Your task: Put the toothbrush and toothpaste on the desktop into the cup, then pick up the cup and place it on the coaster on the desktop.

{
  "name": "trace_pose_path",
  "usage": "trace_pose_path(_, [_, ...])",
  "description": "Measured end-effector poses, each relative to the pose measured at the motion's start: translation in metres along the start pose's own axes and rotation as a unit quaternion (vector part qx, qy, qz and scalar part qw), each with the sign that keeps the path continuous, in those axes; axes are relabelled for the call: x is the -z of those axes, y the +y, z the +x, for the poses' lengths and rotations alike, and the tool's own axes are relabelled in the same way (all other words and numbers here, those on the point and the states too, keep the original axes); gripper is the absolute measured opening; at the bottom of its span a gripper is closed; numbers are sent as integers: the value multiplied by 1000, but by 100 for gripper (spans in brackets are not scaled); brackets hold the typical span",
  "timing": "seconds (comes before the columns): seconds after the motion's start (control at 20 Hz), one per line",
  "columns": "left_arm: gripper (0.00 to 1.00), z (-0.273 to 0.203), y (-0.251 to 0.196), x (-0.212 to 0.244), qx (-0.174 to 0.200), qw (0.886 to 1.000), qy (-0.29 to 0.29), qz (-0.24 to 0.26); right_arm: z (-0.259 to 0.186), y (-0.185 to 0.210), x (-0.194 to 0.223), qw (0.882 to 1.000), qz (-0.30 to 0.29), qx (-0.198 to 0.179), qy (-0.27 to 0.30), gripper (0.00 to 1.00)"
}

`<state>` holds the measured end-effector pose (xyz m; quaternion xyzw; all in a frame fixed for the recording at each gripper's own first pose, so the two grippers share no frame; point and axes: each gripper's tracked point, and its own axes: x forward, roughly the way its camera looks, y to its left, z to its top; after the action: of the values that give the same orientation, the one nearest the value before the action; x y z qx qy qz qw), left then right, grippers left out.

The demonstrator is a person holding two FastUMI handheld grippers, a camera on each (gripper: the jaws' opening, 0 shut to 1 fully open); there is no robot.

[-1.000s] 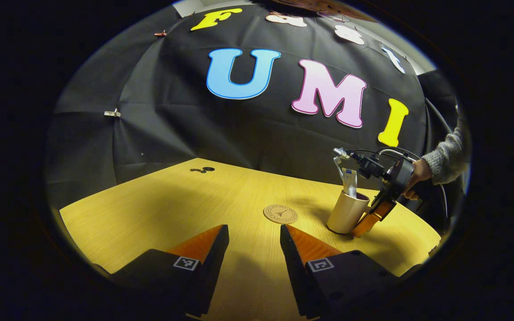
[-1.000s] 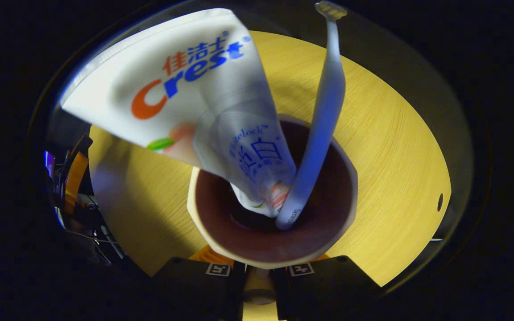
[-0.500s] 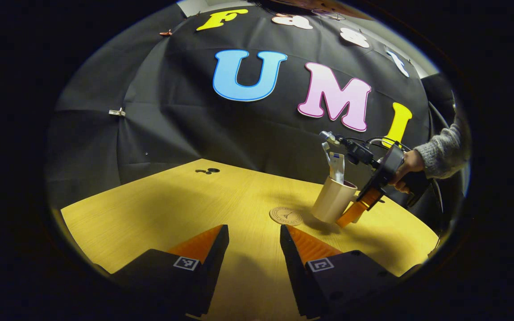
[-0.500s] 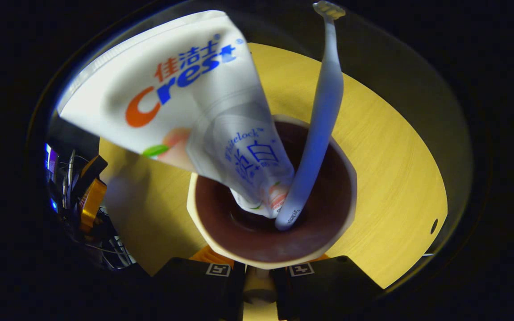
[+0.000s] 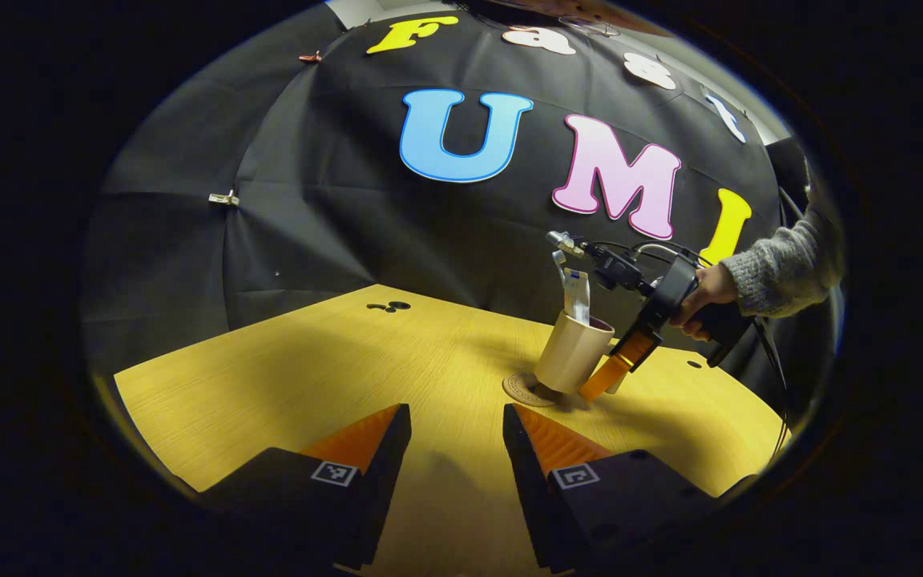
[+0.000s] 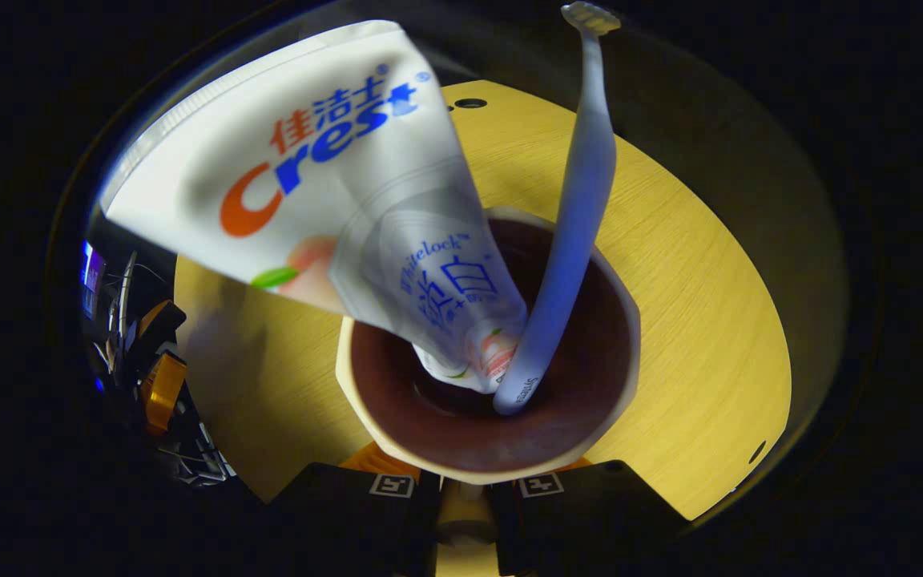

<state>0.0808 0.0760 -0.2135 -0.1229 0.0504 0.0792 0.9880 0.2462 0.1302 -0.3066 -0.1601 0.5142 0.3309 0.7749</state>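
- In the left gripper view, the left gripper (image 5: 456,437) sits low over the yellow wooden desk (image 5: 285,377); its two orange-faced fingers (image 5: 365,437) stand apart with bare desk between them, holding nothing.
- From that view, at about 1 o'clock, the right gripper (image 5: 610,370) holds the beige cup (image 5: 572,362) by its side. A hand (image 5: 698,295) in a grey knitted sleeve (image 5: 782,260) grips the gripper's handle.
- The cup tilts, its mouth leaning toward the hand, and its base is over the round coaster (image 5: 524,389), which peeks out on the cup's 9 o'clock side. I cannot tell whether the base touches the coaster or is just above it.
- The toothpaste tube (image 5: 578,295) and toothbrush (image 5: 560,268) stand up out of the cup's mouth.
- In the right gripper view, the camera looks down into the cup (image 6: 397,437), beige at the rim and dark brown inside.
- The white toothpaste tube (image 6: 325,176) rests cap-down at the cup's bottom, fanning out toward 11 o'clock.
- The pale blue toothbrush (image 6: 578,208) stands handle-down beside the tube, its bristle head at 12 o'clock, leaning on the far rim.
- At 6 o'clock in that view, the right gripper's fingers (image 6: 381,481) are drawn close together, pressing on the cup's near wall or handle from either side.
- Two small dark holes (image 5: 391,306) mark the desk's far edge at 11 o'clock in the left gripper view.
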Motion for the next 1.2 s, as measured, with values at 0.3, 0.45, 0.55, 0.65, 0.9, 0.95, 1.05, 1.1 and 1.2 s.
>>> trace_pose_path(0.3, [73, 4, 5, 3, -5, 1000, 4, -9, 17, 0, -8, 1000, -18, -5, 22, 27])
trace_pose_path(0.45, [73, 6, 6, 2, -5, 1000, 1, -13, 21, -1, -12, 999, -29, 0, 35, 27])
trace_pose_path(0.55, [73, 6, 7, 3, -6, 1000, 1, -17, 21, 2, -16, 999, -28, -5, 43, 27])
trace_pose_path(0.65, [73, 7, 10, 3, -7, 1000, 2, -21, 23, 3, -15, 998, -35, -2, 44, 28])
trace_pose_path(0.9, [73, 6, 18, 2, -14, 999, 2, -28, 23, 4, -14, 998, -30, -2, 48, 32])
trace_pose_path(0.95, [73, 6, 19, 1, -15, 999, 2, -30, 22, 3, -14, 998, -33, 0, 49, 32])
trace_pose_path(1.05, [73, 6, 19, 0, -15, 999, 2, -29, 20, 1, -15, 998, -31, 1, 50, 34])
trace_pose_path(1.1, [73, 6, 19, 0, -14, 1000, 3, -28, 19, 1, -14, 998, -29, 2, 47, 29])
trace_pose_path(1.2, [73, 4, 18, -1, -14, 1000, 5, -26, 6, -2, -18, 999, -23, 6, 36, 32])
